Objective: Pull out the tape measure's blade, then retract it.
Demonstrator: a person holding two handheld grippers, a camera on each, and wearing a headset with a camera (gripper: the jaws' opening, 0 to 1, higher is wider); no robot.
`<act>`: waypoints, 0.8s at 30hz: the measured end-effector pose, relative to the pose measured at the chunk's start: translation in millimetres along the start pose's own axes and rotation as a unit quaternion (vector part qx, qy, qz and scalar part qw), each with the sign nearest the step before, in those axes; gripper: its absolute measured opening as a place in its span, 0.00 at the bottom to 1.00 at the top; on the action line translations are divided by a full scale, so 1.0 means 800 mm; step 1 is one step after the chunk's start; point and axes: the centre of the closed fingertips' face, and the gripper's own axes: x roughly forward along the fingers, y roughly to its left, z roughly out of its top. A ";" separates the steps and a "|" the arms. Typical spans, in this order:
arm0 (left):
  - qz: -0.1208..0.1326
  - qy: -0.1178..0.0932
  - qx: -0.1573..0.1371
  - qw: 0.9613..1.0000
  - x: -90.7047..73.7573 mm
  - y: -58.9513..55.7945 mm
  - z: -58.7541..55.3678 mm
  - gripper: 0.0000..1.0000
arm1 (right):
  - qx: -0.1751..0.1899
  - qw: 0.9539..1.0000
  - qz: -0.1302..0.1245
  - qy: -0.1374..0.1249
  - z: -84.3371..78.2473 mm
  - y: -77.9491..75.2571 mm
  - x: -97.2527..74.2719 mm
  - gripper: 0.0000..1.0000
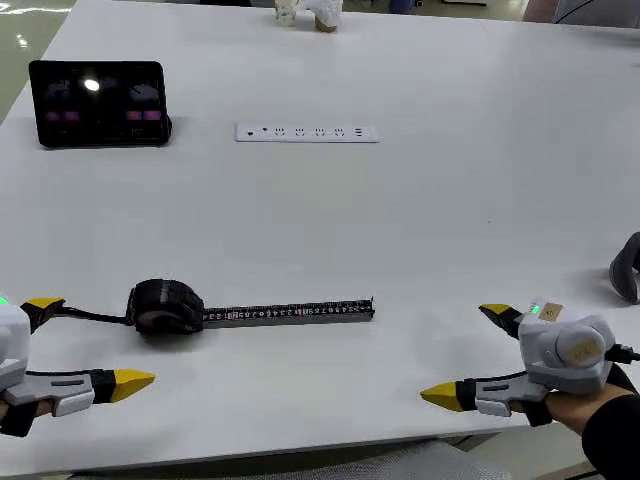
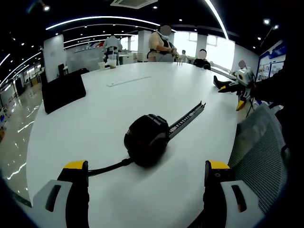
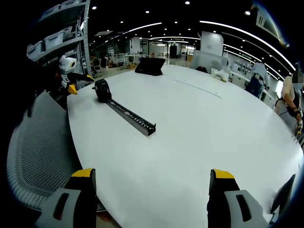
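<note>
A black tape measure point(image 1: 165, 306) lies on the white table point(image 1: 420, 220), its blade point(image 1: 290, 313) drawn out to the right and resting flat, with a black wrist strap trailing left. My left gripper point(image 1: 92, 342) stands open at the table's front left, just left of the case, nothing between its yellow-tipped fingers. In the left gripper view the case point(image 2: 147, 139) sits ahead between the jaws, blade point(image 2: 187, 118) pointing away. My right gripper point(image 1: 470, 352) is open at the front right, apart from the blade tip. The right gripper view shows the tape measure point(image 3: 102, 90) and blade point(image 3: 130, 116) to the far left.
A black tablet point(image 1: 98, 103) stands at the back left and a white power strip point(image 1: 306, 133) lies mid-back. A dark object point(image 1: 627, 268) sits at the right edge. People stand beyond the table point(image 2: 161, 42). A mesh chair point(image 3: 40, 156) is near the front edge.
</note>
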 end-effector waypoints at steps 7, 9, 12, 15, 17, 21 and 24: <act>0.008 -0.005 -0.001 1.000 0.007 -0.006 0.016 0.99 | -0.009 1.000 0.001 0.002 0.006 -0.009 0.000 0.99; 0.009 -0.005 -0.003 1.000 0.008 -0.007 0.021 0.99 | -0.013 1.000 0.001 0.005 0.007 -0.010 0.000 0.99; 0.012 -0.009 -0.001 1.000 0.011 -0.008 0.027 0.99 | -0.014 1.000 0.003 0.009 0.011 -0.013 0.002 0.99; 0.014 -0.013 -0.009 1.000 0.014 -0.010 0.032 0.99 | -0.020 1.000 0.003 0.012 0.016 -0.015 0.004 0.99; 0.016 -0.009 -0.015 1.000 0.017 -0.011 0.034 0.99 | -0.023 1.000 0.005 0.016 0.017 -0.016 0.006 0.99; 0.031 0.000 -0.016 0.999 0.021 -0.008 0.038 0.98 | -0.031 0.999 0.006 0.019 0.022 -0.018 0.009 0.99; 0.028 -0.015 -0.034 0.999 0.024 -0.012 0.050 0.99 | -0.037 0.999 0.007 0.021 0.026 -0.021 0.012 0.99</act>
